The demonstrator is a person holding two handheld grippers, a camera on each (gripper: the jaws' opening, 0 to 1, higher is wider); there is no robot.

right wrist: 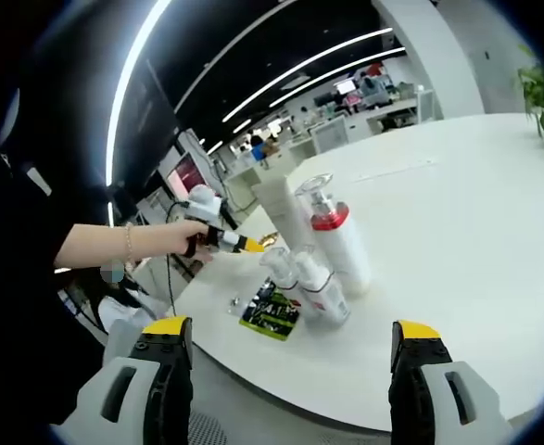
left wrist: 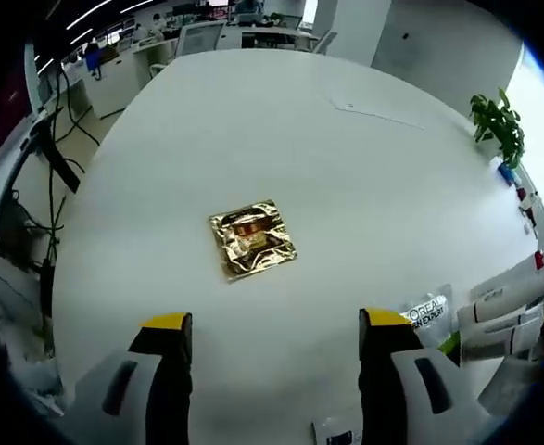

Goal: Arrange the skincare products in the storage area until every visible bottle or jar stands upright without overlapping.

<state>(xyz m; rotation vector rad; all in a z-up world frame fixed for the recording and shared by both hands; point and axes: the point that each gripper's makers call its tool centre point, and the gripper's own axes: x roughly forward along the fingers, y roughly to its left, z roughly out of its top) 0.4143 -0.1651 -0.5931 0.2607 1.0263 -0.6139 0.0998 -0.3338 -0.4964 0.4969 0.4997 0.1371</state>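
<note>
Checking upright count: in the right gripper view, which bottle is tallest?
The pump bottle with the red band. It stands upright, well above the two smaller bottles leaning low in front of it.

Crinkly gold foil sachet [left wrist: 252, 239] on the white round table [left wrist: 346, 185]; white pump bottle [right wrist: 338, 236] has a red band, green-black packet [right wrist: 272, 311] at 7 o'clock.

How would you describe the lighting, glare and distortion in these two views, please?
Left gripper view: even, bright light on the white table, glints on the gold sachet, window washed out at the right edge, fisheye bending the table's edges. Right gripper view: ceiling strips curve into arcs, the left side is dark, and the bottles look sharp.
</note>
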